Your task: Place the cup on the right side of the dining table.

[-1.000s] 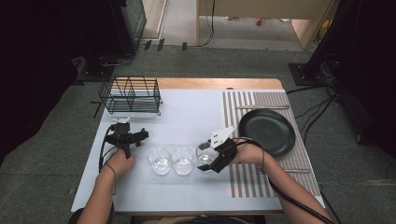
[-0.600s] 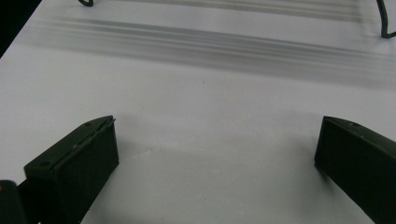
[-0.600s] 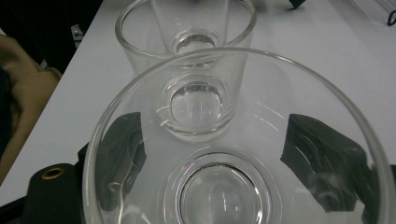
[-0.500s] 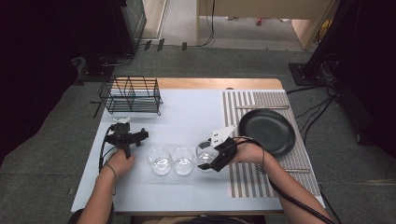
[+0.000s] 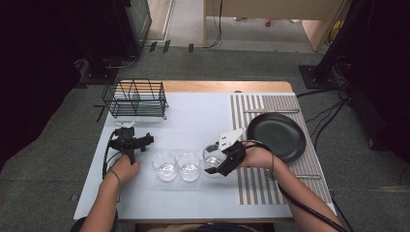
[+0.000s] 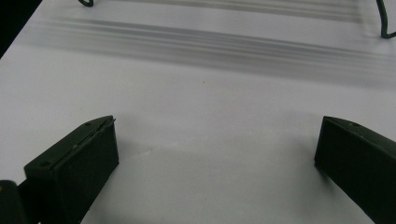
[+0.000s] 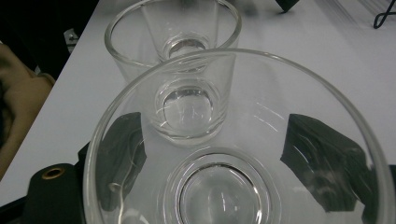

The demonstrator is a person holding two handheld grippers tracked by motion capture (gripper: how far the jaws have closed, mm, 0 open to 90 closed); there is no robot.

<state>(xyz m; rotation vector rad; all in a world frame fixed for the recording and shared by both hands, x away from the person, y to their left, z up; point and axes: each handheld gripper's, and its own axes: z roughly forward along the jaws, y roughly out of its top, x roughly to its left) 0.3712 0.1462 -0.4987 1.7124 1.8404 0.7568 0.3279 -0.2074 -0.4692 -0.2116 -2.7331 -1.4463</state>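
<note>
Grey carpet and trailing cables surround the white bench, which carries a striped mat along its right edge. On that mat, toward the far right corner, lies a black plate. A black wire rack stands near the far left corner. Three clear glasses sit in a row toward the near edge, about midway along it: the left glass, the middle glass just beside it, and the right glass at the mat's edge.

From where I stand, the right tongs have their jaws either side of the right glass; through its wall both black jaws show close against it, though whether they press on it I cannot tell. Straight ahead of them stands the middle glass, with the left one behind.

Over at the left edge, the left tongs rest spread wide over bare bench, holding nothing, with the rack's feet ahead.
</note>
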